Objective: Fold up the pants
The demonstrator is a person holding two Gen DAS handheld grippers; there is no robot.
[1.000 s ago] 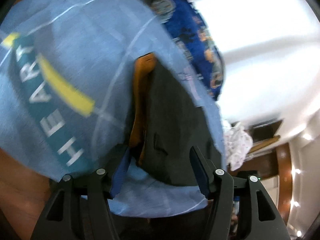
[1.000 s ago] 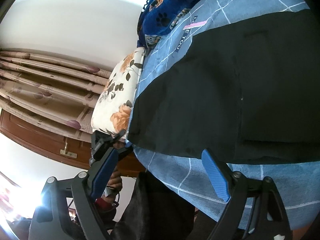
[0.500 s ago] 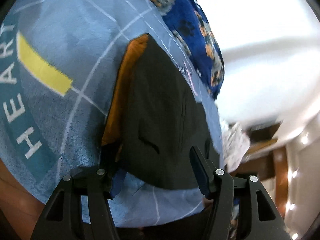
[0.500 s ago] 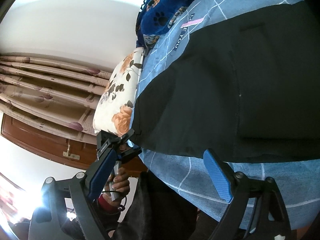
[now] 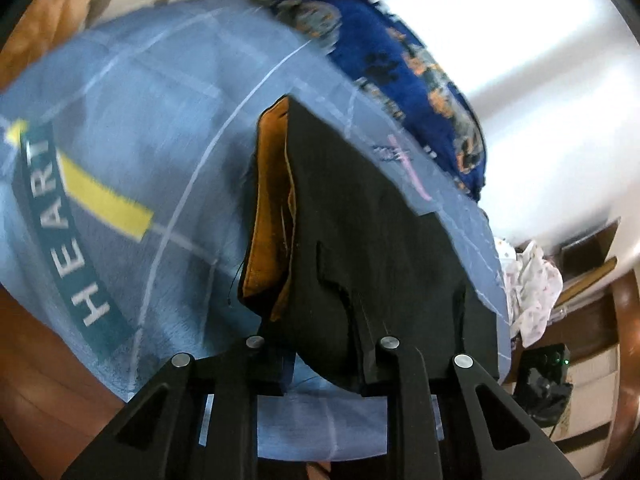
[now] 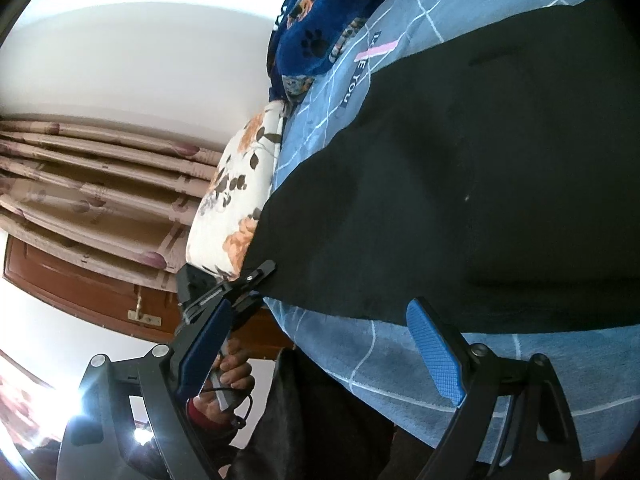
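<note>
Black pants [image 5: 372, 240] with an orange lining [image 5: 272, 208] lie on a light blue bedsheet [image 5: 152, 152]. My left gripper [image 5: 324, 356] is shut on the near corner of the pants, its fingertips hidden under the cloth. In the right wrist view the pants [image 6: 460, 200] spread wide over the blue checked sheet [image 6: 360, 360]. My right gripper [image 6: 320, 348] is open and empty just off the pants' near edge. The left gripper also shows there [image 6: 240, 284], at the pants' corner.
A dark blue paw-print blanket [image 5: 408, 64] lies at the far end of the bed. A floral pillow [image 6: 236, 200] sits beside the sheet. Curtains [image 6: 88, 176] and a wooden cabinet [image 6: 80, 292] stand on the left. White clothes [image 5: 528, 280] lie on the right.
My left gripper has closed on the pants' corner; it stood open around it before. My right gripper has stayed open with little movement.
</note>
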